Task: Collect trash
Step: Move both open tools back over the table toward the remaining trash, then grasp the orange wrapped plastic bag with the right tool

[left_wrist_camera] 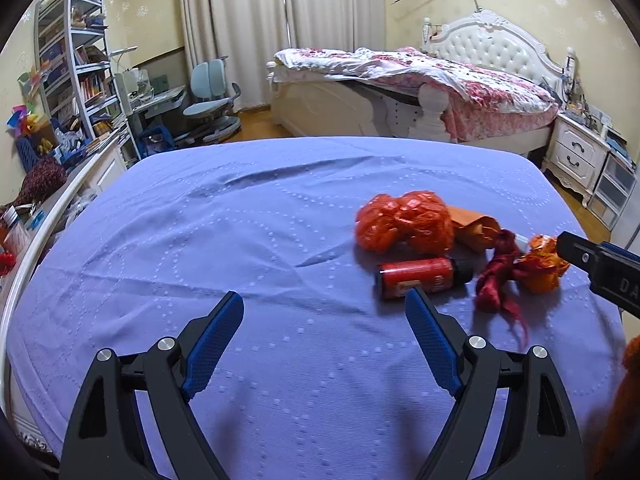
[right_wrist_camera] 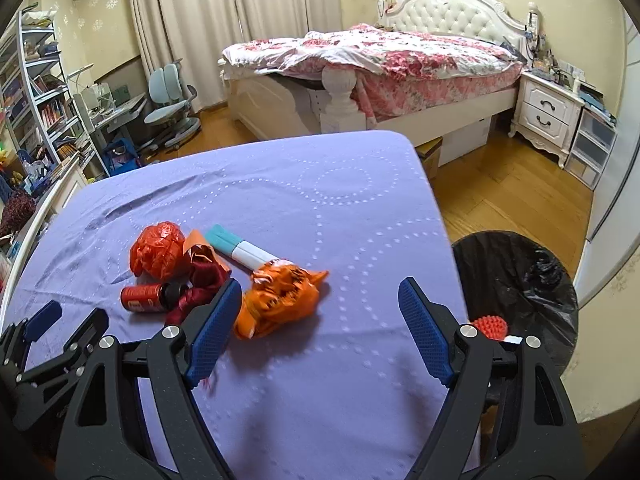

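Observation:
Trash lies in a heap on the purple bedspread (left_wrist_camera: 240,240): a crumpled red plastic bag (left_wrist_camera: 404,222), a small red bottle with a black cap (left_wrist_camera: 420,276) on its side, a dark red rag (left_wrist_camera: 498,276), and an orange wrapper (left_wrist_camera: 540,266). My left gripper (left_wrist_camera: 326,306) hovers open just left of the bottle, nothing between its fingers. In the right wrist view the red bag (right_wrist_camera: 160,250), bottle (right_wrist_camera: 150,298), orange wrapper (right_wrist_camera: 280,300) and a white-and-teal tube pair (right_wrist_camera: 240,248) show. My right gripper (right_wrist_camera: 320,292) stands open over bare spread, its left finger beside the wrapper.
A bin lined with a black bag (right_wrist_camera: 516,280) stands at the bed's right edge, a red spiky ball (right_wrist_camera: 490,326) inside. Beyond are a second bed (right_wrist_camera: 380,56), a nightstand (right_wrist_camera: 548,112), wooden floor, a desk chair (left_wrist_camera: 212,92) and a bookshelf (left_wrist_camera: 76,64).

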Tool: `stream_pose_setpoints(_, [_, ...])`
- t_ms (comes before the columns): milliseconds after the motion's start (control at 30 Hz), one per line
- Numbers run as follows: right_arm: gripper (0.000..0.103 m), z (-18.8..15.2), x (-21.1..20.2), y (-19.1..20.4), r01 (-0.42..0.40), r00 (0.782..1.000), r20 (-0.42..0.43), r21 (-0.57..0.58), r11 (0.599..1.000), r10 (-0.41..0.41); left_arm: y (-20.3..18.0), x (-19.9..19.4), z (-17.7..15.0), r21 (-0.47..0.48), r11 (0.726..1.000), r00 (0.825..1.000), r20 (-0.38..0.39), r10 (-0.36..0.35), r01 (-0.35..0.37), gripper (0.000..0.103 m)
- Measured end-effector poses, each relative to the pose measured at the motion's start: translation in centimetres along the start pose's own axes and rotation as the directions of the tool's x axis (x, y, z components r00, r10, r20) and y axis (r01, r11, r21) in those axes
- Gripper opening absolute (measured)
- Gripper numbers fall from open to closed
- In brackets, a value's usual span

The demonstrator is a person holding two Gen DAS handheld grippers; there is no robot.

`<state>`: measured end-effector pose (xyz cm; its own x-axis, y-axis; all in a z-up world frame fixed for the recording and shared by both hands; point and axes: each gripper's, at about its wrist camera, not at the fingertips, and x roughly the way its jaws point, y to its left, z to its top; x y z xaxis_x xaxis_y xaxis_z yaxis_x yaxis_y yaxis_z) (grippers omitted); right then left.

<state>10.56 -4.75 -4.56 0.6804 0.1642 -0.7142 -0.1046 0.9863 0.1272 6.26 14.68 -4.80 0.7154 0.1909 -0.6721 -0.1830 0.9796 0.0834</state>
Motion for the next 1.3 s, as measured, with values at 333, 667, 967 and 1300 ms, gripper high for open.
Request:
stream_pose_setpoints(333, [0.076, -1.1, 1.6, 1.3, -0.028, 0.996, -0.084, -0.005, 1.0, 0.028, 0.7, 0.8, -0.3, -0.006, 1.0, 1.0, -0.026, -0.016, 0.016, 0.083])
stream_pose_setpoints(667, [0.039, -1.7, 1.5, 0.3, -0.074, 0.993, -0.093, -0.002, 0.997, 0.074, 0.5, 1.0, -0.1, 0.006, 1.0, 0.999, -0.033, -0.031, 0.031, 0.083])
stream_pose_setpoints(967, [0.059, -1.1, 1.9, 0.1, -0.054, 0.997, -0.046, 0.007, 0.999, 0.054, -0.3, 1.2, 0.3, 0.029, 0.999, 0.999, -0.028, -0.041, 0.042, 0.083])
stream_pose_setpoints(1300, [0.027, -0.7, 1.6, -0.3, -0.055, 0.998, -0.032, -0.019, 0.998, 0.055, -1.1, 1.7, 1.5, 0.019, 0.997, 0.997, -0.019, -0.073, 0.073, 0.084])
